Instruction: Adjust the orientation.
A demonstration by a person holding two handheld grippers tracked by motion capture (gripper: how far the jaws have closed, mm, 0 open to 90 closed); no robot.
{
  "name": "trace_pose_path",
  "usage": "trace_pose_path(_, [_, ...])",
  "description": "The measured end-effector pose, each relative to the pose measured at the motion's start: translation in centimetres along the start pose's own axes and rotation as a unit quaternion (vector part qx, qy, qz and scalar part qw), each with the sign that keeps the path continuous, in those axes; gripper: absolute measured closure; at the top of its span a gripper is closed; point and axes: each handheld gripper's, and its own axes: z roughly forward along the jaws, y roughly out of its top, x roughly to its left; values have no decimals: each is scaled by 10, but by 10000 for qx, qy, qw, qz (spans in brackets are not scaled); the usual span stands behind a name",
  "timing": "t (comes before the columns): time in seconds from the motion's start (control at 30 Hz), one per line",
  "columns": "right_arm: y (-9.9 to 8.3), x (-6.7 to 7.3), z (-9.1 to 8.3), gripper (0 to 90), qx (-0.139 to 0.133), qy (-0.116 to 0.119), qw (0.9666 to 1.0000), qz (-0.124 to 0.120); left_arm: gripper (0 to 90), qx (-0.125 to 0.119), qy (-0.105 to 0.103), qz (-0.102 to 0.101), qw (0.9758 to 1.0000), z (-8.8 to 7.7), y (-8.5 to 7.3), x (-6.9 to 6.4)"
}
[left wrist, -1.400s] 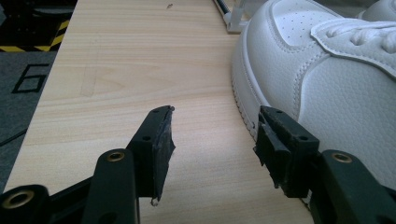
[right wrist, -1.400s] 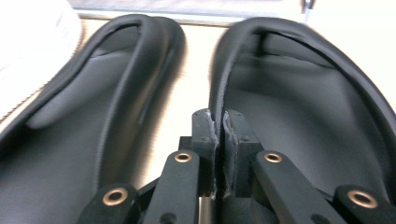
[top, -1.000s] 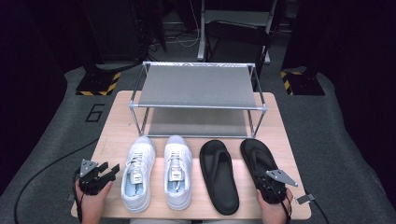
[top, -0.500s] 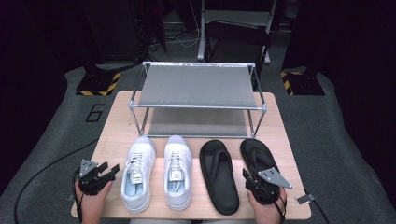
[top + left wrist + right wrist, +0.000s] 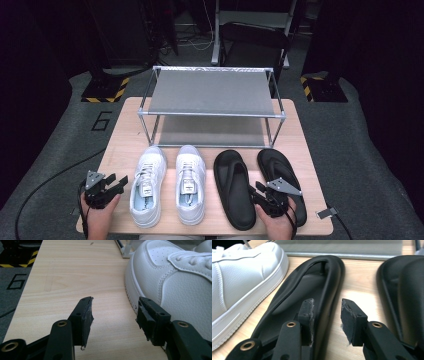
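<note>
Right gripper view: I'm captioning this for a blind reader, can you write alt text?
The right gripper has just been opening its black jaws, which straddle the side edge of a black flip-flop on the wooden table. A white sneaker lies left, a second flip-flop right.

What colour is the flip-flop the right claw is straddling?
Plain black all over; the flip-flop shows best in the right gripper view.

Lab or recording studio, not a home: dark room, grey carpet floor [image 5: 360, 165] with a taped number 6 [image 5: 102, 120], yellow-black hazard-striped bases [image 5: 105, 90], cables [image 5: 200, 42] and metal stands [image 5: 252, 20] behind a lone wooden table [image 5: 125, 130].
</note>
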Motion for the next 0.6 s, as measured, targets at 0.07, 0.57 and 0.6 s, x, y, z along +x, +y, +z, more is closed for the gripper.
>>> trace_pose_path(0.07, [-1, 4, 5, 721, 160, 55, 9997, -146, 453, -1, 7, -13, 10000, 0, 0, 0])
trace_pose_path(0.57, [-6, 13, 9, 810, 154, -78, 9996, -204, 453, -30, 12, -37, 10000, 0, 0, 1])
trace_pose_path(0.6, [-6, 13, 9, 810, 154, -78, 9996, -204, 453, -25, 22, -29, 10000, 0, 0, 2])
